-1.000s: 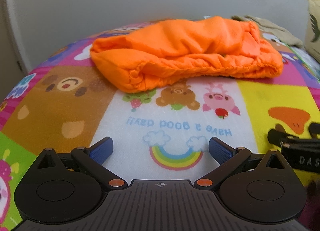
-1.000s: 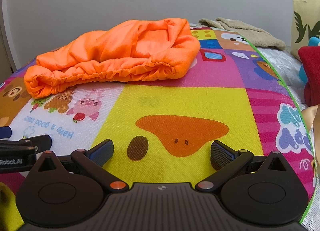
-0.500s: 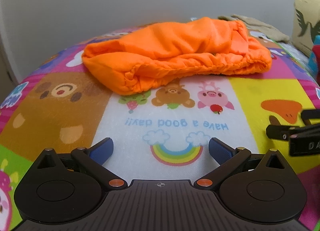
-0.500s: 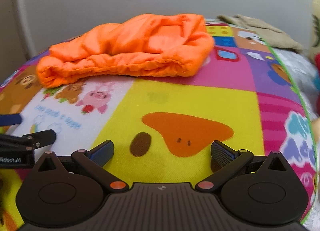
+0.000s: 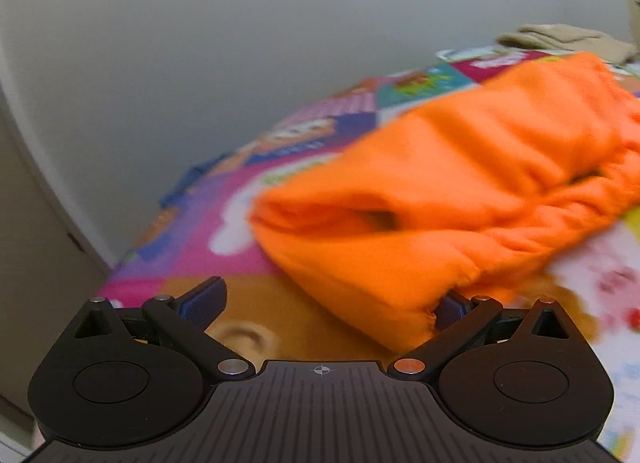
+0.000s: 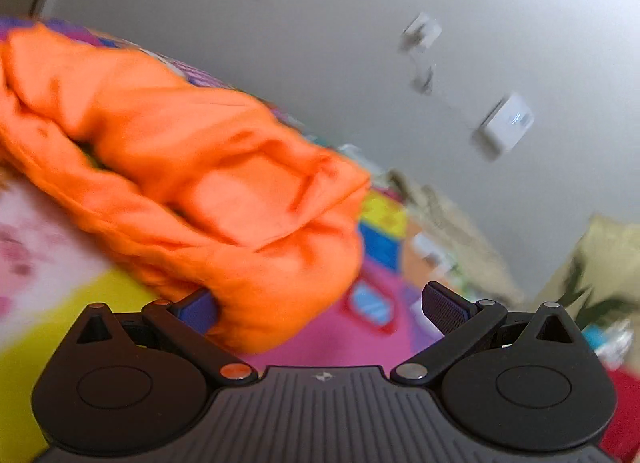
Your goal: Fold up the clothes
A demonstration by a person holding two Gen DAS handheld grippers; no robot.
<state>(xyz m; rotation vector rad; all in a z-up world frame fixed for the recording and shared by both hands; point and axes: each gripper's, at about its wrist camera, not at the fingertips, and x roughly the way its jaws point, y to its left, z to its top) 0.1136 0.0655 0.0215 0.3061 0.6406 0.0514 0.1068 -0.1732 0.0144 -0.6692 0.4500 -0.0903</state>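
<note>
The orange garment (image 5: 460, 191) is lying bunched on the colourful mat (image 5: 224, 239), filling the middle and right of the left wrist view, blurred. The left gripper (image 5: 324, 303) is sitting with its jaws spread wide and released; the garment's near corner is reaching in between them, covering most of the right finger (image 5: 450, 309) and touching it, while the left finger (image 5: 202, 299) is standing clear over the mat's brown patch. A beige cloth (image 5: 560, 39) is lying at the far right by the grey wall (image 5: 200, 43).

In the right wrist view, tilted and blurred, the garment (image 6: 192, 167) is stretching from the far left down to the near middle. The right gripper (image 6: 320, 305) is also gaping, gripping nothing; the garment's end is pressing against its left finger (image 6: 198, 309), and the right finger (image 6: 442, 305) is hanging free above the pink mat (image 6: 340, 339). A white socket (image 6: 506, 125) is showing on the wall (image 6: 280, 15).
</note>
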